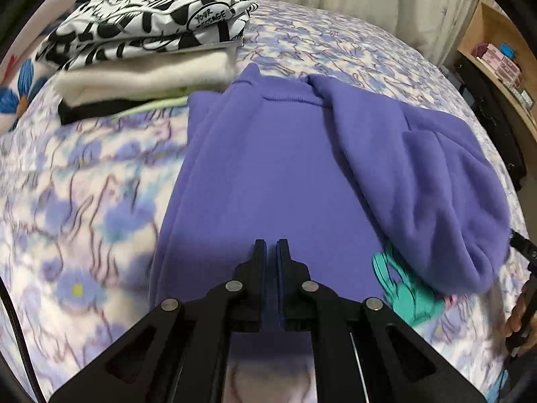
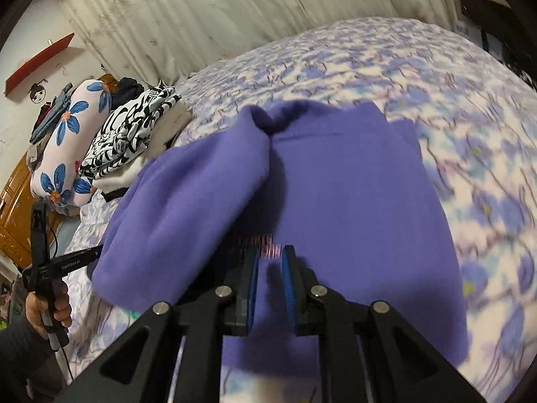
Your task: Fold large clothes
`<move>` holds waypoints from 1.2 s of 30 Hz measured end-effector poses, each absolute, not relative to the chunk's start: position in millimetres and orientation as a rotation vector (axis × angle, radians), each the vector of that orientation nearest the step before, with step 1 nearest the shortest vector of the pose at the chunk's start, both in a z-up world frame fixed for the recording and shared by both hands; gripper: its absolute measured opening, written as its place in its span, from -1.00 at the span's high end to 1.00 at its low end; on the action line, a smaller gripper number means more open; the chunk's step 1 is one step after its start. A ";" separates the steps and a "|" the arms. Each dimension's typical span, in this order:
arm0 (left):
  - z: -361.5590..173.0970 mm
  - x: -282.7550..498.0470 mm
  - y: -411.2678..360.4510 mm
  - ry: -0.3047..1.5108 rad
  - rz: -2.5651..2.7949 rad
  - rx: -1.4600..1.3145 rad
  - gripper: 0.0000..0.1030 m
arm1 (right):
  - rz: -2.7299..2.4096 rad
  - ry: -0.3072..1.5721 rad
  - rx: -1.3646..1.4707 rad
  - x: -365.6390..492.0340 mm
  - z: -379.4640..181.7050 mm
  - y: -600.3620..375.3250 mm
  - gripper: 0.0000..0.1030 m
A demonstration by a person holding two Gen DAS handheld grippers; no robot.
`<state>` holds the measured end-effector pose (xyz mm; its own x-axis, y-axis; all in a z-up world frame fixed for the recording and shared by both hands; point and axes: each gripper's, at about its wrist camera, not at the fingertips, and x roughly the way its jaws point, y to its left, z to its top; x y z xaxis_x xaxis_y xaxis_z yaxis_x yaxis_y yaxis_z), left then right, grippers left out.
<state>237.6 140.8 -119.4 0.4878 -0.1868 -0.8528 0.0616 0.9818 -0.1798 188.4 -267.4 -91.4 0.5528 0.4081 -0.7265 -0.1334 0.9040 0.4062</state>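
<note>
A purple sweatshirt (image 1: 268, 174) lies flat on the floral bed sheet (image 1: 67, 201), collar away from me. One side of it is folded over the body as a thick flap (image 1: 436, 184), and a teal print (image 1: 402, 288) shows under that flap. My left gripper (image 1: 272, 245) hovers over the lower middle of the sweatshirt, shut with nothing in it. In the right wrist view the same sweatshirt (image 2: 352, 194) fills the middle, the flap (image 2: 184, 201) on its left. My right gripper (image 2: 271, 252) hangs above it with the jaws slightly apart and nothing between the pads.
A stack of folded clothes (image 1: 151, 33), black-and-white print on top of white fleece, sits at the far left of the bed. A floral pillow (image 2: 67, 144) lies beyond the stack. Wooden shelves (image 1: 496, 60) stand to the right. A hand (image 2: 50, 305) holds the other gripper's handle.
</note>
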 end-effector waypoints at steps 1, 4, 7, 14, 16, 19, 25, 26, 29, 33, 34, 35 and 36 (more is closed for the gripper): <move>-117.5 231.5 141.4 1.055 -0.158 -0.142 0.81 | 0.328 0.940 0.333 184.0 -90.5 -267.7 0.72; -110.1 215.4 141.7 1.058 -0.191 -0.179 0.68 | 0.339 0.970 0.382 169.3 -87.3 -267.8 0.59; -101.3 203.5 136.5 1.043 -0.237 -0.209 0.54 | 0.361 0.968 0.416 155.4 -80.7 -265.1 0.23; -96.4 203.0 116.2 1.032 -0.405 -0.335 0.17 | 0.439 0.967 0.474 146.8 -77.5 -241.0 -0.01; -101.0 208.1 110.2 1.036 -0.456 -0.389 0.17 | 0.462 0.954 0.514 149.8 -79.7 -236.9 -0.02; -112.6 218.6 102.9 1.037 -0.516 -0.474 0.17 | 0.473 0.930 0.560 159.1 -84.4 -232.2 -0.09; -144.3 244.5 89.0 1.049 -0.562 -0.556 0.17 | 0.512 0.914 0.667 181.6 -104.4 -226.5 -0.09; -148.1 247.4 88.2 1.043 -0.569 -0.569 0.16 | 0.520 0.906 0.680 184.4 -108.0 -225.0 -0.09; -154.0 253.8 84.6 1.013 -0.596 -0.606 0.15 | 0.526 0.894 0.694 189.7 -115.7 -220.2 -0.09; -155.9 260.0 80.8 0.975 -0.608 -0.696 0.17 | 0.523 0.884 0.737 193.8 -121.3 -220.2 0.24; -154.5 260.8 79.9 0.966 -0.606 -0.708 0.32 | 0.521 0.883 0.737 194.2 -119.9 -218.0 0.60; -152.2 261.9 79.6 0.954 -0.606 -0.718 0.63 | 0.503 0.879 0.725 193.6 -116.5 -216.0 0.62; -144.6 260.4 77.9 0.930 -0.582 -0.704 0.73 | 0.493 0.870 0.724 192.3 -113.9 -216.0 0.64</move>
<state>260.4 77.9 -144.6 0.4785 -0.7142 -0.5108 0.1468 0.6386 -0.7554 192.3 -216.0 -113.9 0.5605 0.6535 -0.5086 -0.1000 0.6631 0.7418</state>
